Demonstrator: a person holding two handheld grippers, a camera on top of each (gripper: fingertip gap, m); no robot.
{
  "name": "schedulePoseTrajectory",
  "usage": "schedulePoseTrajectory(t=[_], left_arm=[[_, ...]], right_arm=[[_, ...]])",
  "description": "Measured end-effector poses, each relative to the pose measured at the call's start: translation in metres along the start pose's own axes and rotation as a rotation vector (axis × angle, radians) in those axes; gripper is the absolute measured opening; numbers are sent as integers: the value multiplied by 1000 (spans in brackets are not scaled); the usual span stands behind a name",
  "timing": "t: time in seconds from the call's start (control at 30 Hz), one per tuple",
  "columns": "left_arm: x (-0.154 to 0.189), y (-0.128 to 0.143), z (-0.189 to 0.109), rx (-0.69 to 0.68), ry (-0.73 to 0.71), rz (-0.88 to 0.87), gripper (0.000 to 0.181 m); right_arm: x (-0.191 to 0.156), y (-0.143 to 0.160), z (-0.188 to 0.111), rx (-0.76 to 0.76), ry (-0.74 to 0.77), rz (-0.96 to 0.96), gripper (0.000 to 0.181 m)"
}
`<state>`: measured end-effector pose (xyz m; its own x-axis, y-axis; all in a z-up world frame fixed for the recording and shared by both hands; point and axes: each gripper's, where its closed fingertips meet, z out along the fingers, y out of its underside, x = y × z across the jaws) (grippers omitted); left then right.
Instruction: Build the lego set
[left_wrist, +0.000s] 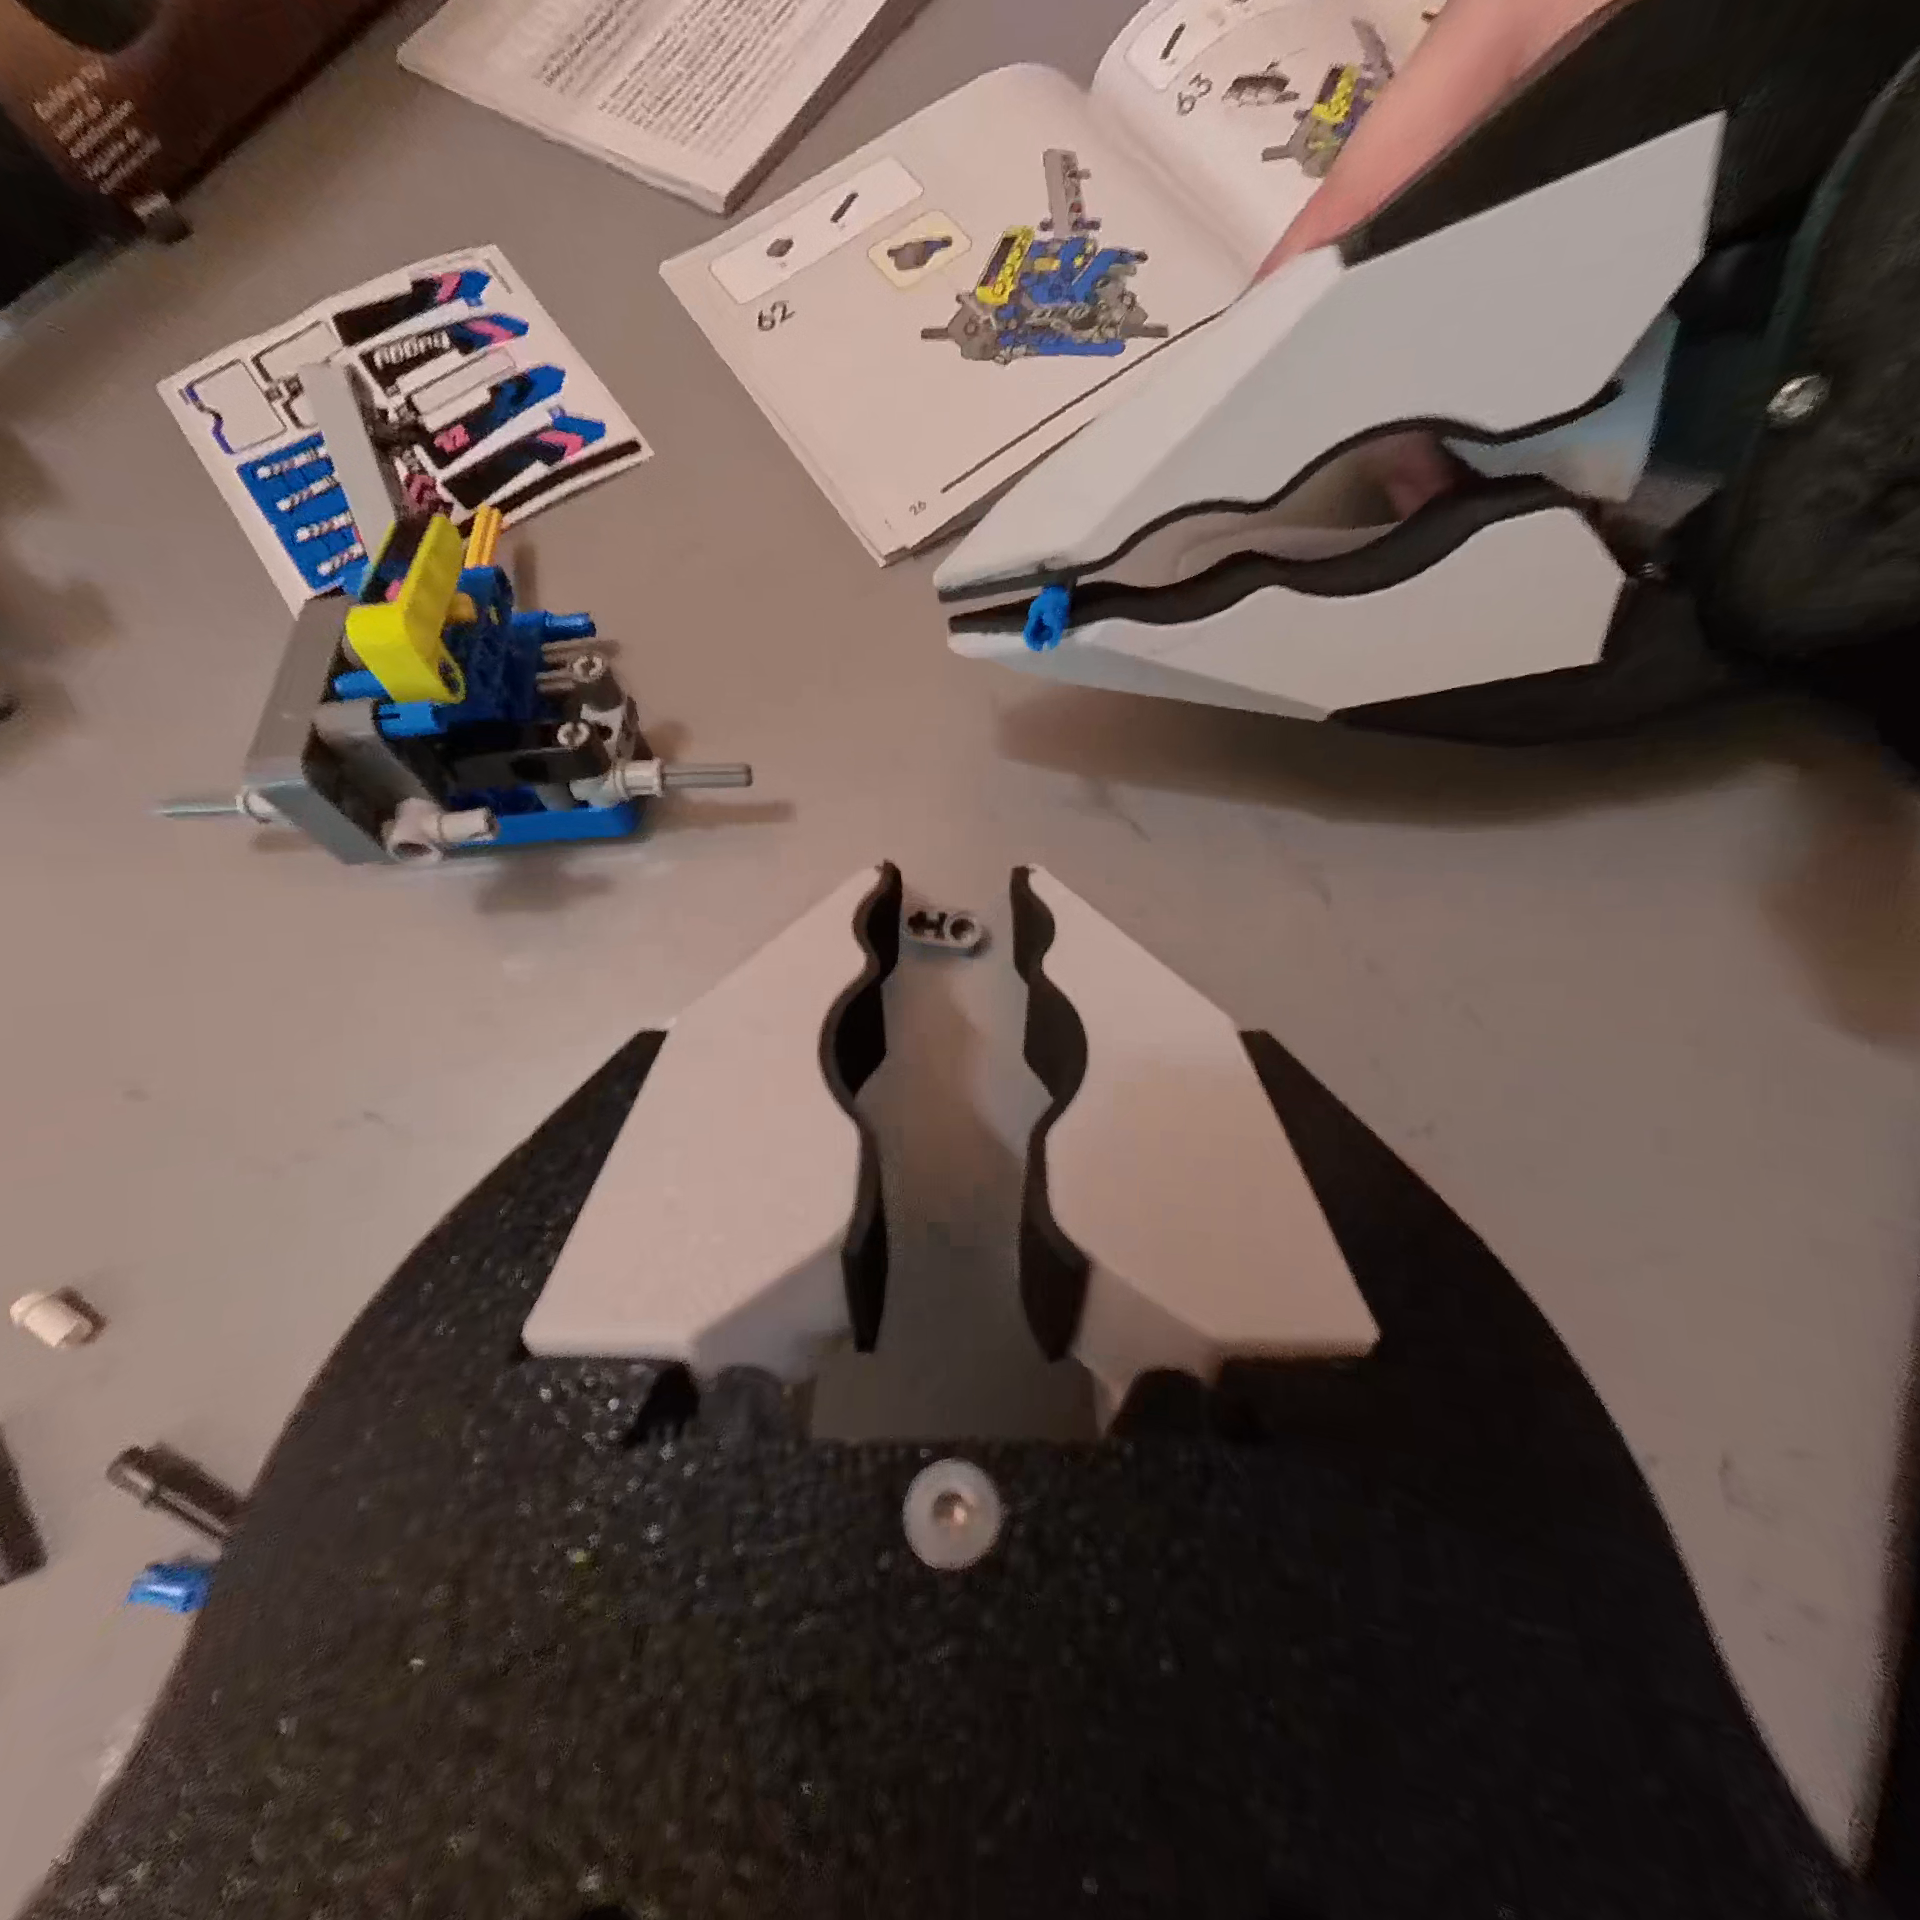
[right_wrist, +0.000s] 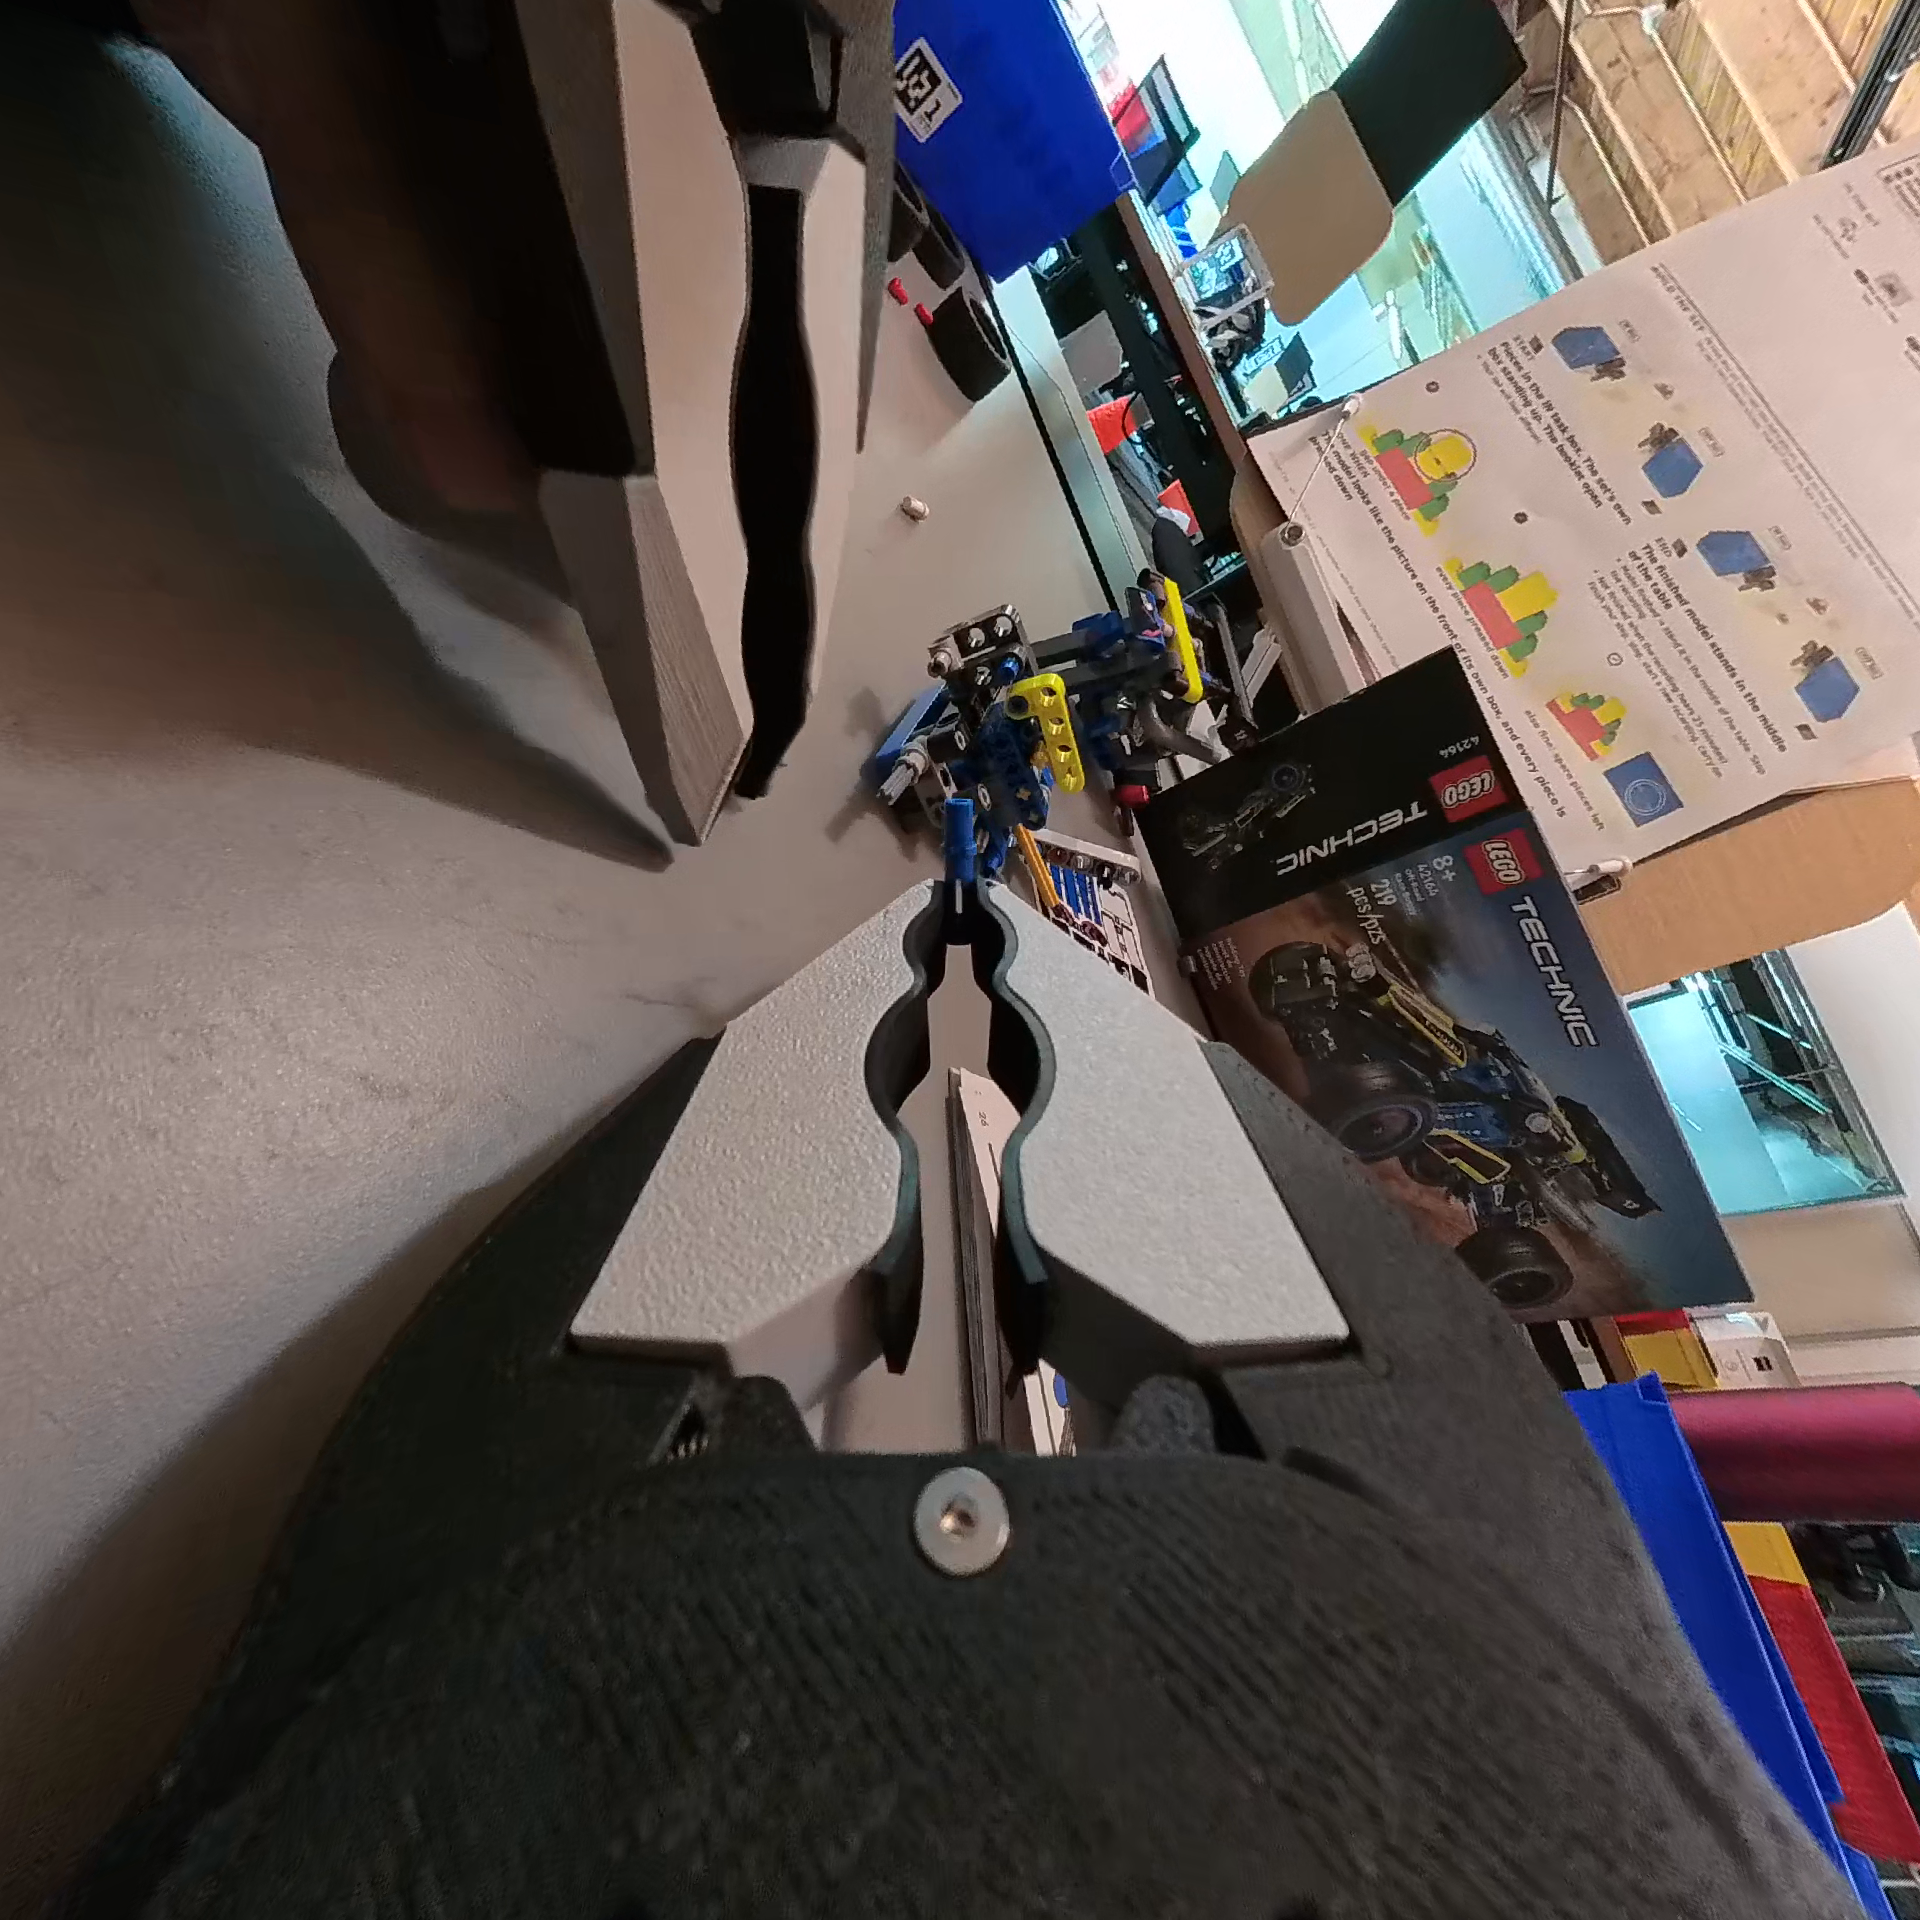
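Standing on the grey table (left_wrist: 1351, 987), the partly built lego model (left_wrist: 457, 717) sits left of centre in the left wrist view, with a sticker sheet (left_wrist: 416, 416) just behind it.

The right gripper (right_wrist: 961, 914) has its fingers pinched closed on a small blue pin (right_wrist: 961, 831), held at the tips and turned sideways; the left wrist view shows the same pin (left_wrist: 1046, 615) clear of the table and well apart from the model.

The left gripper (left_wrist: 951, 894) has its fingers spread apart and holds nothing. A small dark grey connector (left_wrist: 942, 928) lies on the table between its tips.

Only the left wrist view shows the open instruction booklet (left_wrist: 935, 343) and loose pieces (left_wrist: 166, 1590) near the lower left edge. Only the right wrist view shows the set's box (right_wrist: 1455, 1039) standing behind the model, and a printed sheet (right_wrist: 1610, 520) clipped to cardboard beyond it.
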<state>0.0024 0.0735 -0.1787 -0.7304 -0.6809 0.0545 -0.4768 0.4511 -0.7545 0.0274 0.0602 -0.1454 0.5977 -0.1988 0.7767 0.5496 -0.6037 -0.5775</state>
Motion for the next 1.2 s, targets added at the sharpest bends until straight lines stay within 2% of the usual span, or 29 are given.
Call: schedulePoseTrajectory(t=[0.13,0.33,0.7,1.2], left_arm=[[-2,-6,-7,32,17,55,21],[-8,4,-7,-10,47,137,22],[-2,4,-3,-17,90,165,12],[0,2,-14,-6,104,200,17]], right_arm=[[0,0,0,-1,1,3,2],[3,3,0,-5,9,13,2],[2,4,1,-13,2,13,2],[2,4,2,-13,2,10,2]])
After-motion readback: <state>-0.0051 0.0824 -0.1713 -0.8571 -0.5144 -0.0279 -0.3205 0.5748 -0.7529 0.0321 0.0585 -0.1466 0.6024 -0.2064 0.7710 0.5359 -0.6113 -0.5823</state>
